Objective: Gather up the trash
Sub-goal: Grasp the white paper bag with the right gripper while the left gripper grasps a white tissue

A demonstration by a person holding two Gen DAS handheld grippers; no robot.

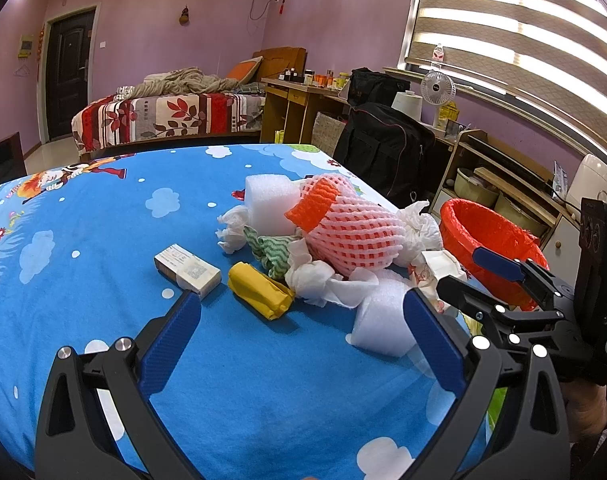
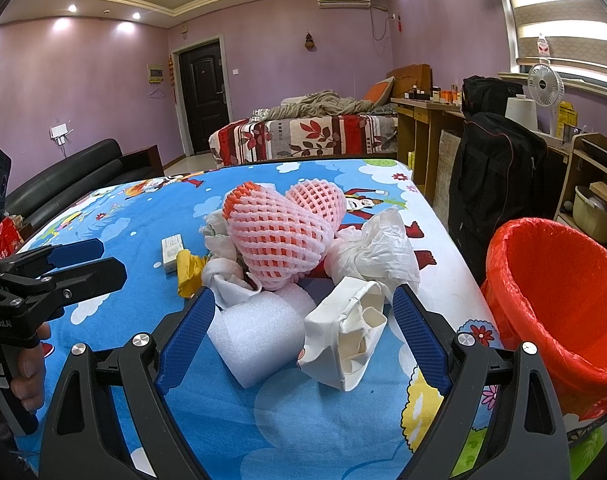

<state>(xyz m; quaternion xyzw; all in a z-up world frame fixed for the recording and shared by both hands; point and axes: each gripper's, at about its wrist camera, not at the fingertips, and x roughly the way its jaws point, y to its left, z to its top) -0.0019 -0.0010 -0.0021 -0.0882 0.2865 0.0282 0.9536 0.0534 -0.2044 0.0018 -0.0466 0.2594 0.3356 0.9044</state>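
A heap of trash lies on the table's blue cartoon cloth (image 1: 103, 248): a pink foam fruit net (image 1: 351, 236) (image 2: 275, 240) with orange net inside, a white foam block (image 1: 269, 200), a white foam roll (image 1: 383, 320) (image 2: 259, 332), a yellow wrapper (image 1: 259, 290), a small box (image 1: 187, 268), crumpled tissues and a crumpled white carton (image 2: 347, 340). My left gripper (image 1: 303, 312) is open, facing the yellow wrapper from the near side. My right gripper (image 2: 303, 308) is open, with the foam roll and the carton between its fingers. A red-lined bin (image 2: 555, 292) (image 1: 491, 240) stands off the table's right edge.
A black bag (image 2: 499, 184) stands beyond the bin beside wooden shelves (image 1: 503, 184). A bed (image 1: 171, 116) lies behind the table and a black sofa (image 2: 63, 176) is to the left. A hand (image 2: 27, 368) holds the left gripper's handle.
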